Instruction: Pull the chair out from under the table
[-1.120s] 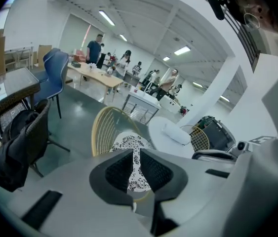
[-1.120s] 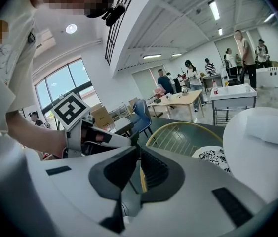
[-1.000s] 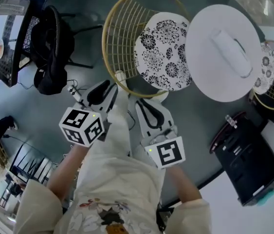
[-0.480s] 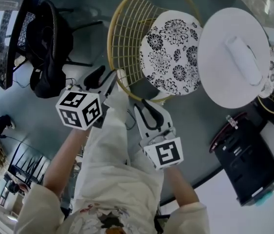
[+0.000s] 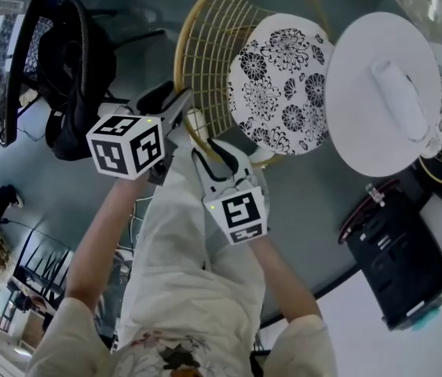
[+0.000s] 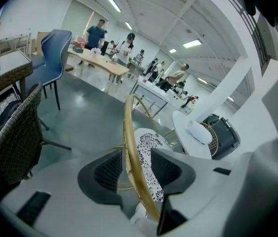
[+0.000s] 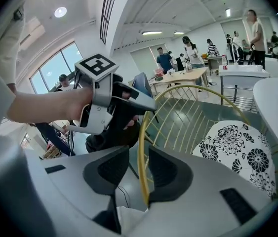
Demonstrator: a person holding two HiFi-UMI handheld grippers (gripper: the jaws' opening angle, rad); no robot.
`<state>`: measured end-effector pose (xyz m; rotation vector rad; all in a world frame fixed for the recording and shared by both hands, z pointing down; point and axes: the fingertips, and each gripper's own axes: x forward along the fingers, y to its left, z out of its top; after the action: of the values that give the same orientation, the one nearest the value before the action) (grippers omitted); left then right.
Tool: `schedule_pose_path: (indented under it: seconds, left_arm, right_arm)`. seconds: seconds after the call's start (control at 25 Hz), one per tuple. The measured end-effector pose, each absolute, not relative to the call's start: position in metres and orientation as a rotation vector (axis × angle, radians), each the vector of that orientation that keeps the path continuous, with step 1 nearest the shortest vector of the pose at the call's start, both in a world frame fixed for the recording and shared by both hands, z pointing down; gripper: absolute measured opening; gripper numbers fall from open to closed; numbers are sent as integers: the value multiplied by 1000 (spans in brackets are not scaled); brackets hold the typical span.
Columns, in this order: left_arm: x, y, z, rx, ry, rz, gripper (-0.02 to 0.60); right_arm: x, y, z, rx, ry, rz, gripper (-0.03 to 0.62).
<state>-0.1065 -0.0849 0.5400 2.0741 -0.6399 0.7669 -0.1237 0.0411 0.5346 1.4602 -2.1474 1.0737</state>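
- Gold wire is the target: the top rim (image 6: pixel 129 142) on the back of the chair (image 5: pixel 272 85).
- Parked close in against the round white surface (image 5: pixel 358 136), flowered cushion (image 5: pixel 291 49) right at its edge, so not pulled out yet.
- Straddling that rim with the left gripper (image 5: pixel 169 100): jaws just now opening out and spread wide, wire running between the pads, nothing pinched.
- Same story for the right gripper (image 5: pixel 214 154), a little further along the same rim: jaws likewise just opening, released, wire between them and close by one pad, no squeeze.
- Reads as the grasp step: both tools lined up on the chair back, pull not begun.
- Next, by the look of it: clench both sets of jaws on the wire, then draw straight back toward the body, keeping the two sides even to avoid twisting the chair.
- Worth watching: thin, round, smooth wire, likely to slide through the pads unless gripped firmly.
- Also little room behind, with the person's legs (image 5: pixel 177 273) right in the pulling line; stepping back probably needed.
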Motion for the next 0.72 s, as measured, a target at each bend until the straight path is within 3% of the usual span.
schedule_pose_path:
  seconds: [0.56,0.72]
  left_arm:
    - [-89,-99,568,2053,-610,797,161]
    - [-90,-102,569,2035,-620,750,118]
  right_arm:
    - [-136,-4,554,1443,-2156,1084,106]
    - [-133,-7,560,1426,-2147,1076,93]
